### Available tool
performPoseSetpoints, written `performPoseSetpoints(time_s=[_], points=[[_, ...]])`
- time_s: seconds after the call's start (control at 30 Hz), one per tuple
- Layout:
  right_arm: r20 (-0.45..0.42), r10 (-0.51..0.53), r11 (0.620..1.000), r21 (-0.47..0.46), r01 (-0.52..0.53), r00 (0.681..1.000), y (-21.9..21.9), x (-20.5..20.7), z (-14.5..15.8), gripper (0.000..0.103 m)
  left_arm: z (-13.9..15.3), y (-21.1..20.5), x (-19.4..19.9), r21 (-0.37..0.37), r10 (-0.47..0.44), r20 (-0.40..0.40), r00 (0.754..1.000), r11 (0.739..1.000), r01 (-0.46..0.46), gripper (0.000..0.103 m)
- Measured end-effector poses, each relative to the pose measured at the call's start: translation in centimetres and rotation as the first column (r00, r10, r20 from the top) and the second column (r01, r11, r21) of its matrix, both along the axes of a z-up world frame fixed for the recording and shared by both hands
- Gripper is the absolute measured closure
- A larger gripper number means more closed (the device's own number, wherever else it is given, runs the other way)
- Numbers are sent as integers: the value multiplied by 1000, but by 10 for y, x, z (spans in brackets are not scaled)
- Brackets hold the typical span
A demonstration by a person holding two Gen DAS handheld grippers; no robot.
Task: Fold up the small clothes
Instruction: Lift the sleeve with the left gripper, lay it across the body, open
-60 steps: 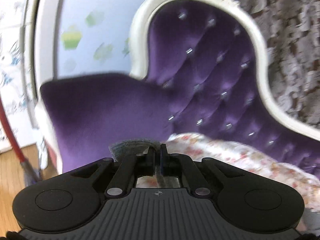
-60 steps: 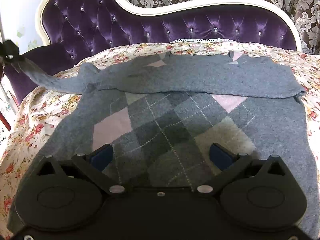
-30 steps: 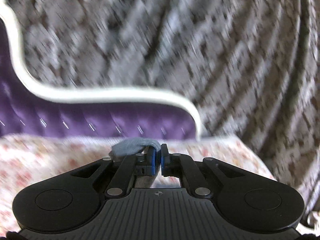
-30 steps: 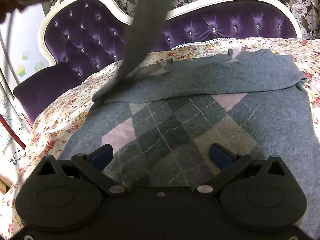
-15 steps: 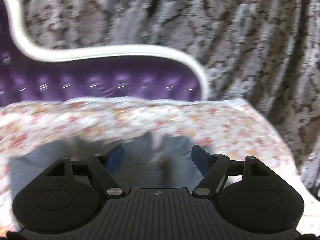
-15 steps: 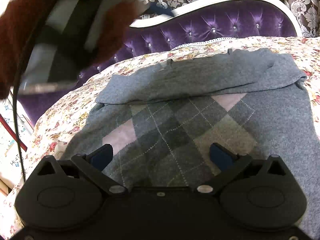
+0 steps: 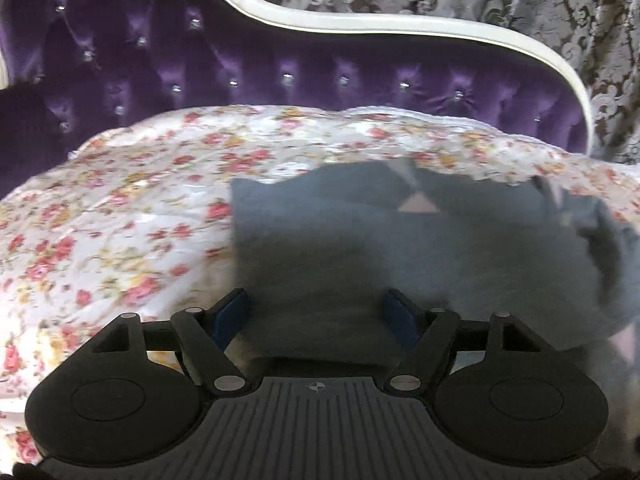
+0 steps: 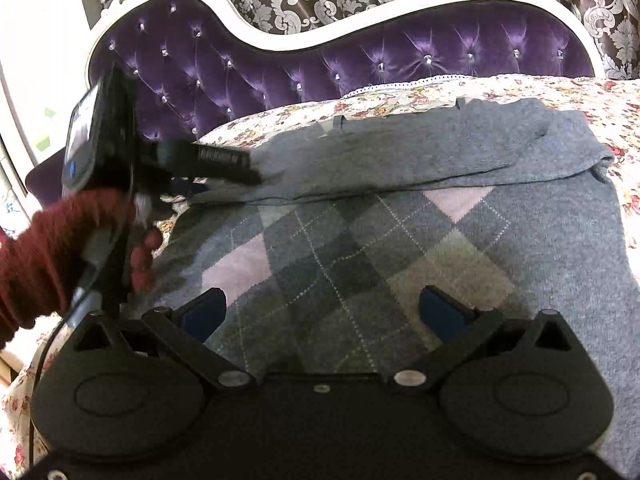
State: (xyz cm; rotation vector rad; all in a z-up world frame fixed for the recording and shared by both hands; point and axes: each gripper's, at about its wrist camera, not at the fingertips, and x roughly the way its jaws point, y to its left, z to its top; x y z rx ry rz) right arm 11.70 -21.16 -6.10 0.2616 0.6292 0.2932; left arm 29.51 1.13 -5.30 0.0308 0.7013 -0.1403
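While a grey argyle sweater [image 8: 360,248] lies flat on the floral bedspread [image 7: 120,208], its sleeve [image 8: 400,160] folded across the chest, the left gripper [image 7: 316,316] hovers spread over that sleeve's end and the right gripper [image 8: 320,312] hangs spread above the sweater's hem, both holding nothing, before a purple tufted headboard [image 8: 360,60].

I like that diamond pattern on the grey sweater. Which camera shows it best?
The right wrist view. There the sweater fills the middle, its diamond pattern sharp and whole below the folded-over sleeves. The left wrist view shows mainly plain, blurred grey knit, with just one small pale triangle of the pattern.
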Motion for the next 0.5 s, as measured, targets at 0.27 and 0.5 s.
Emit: performPoseSetpoints(time_s=[0.27,0.5], points=[[-4,3,1000,10,-3,1000,-2,0,2,0,-3,12,-9,-56,31,39,999,998,-29,22],[-25,2,996,93,0,1000,-31,11,16,52,-8,15,-8,-76,32,57,998,997,-28,22]])
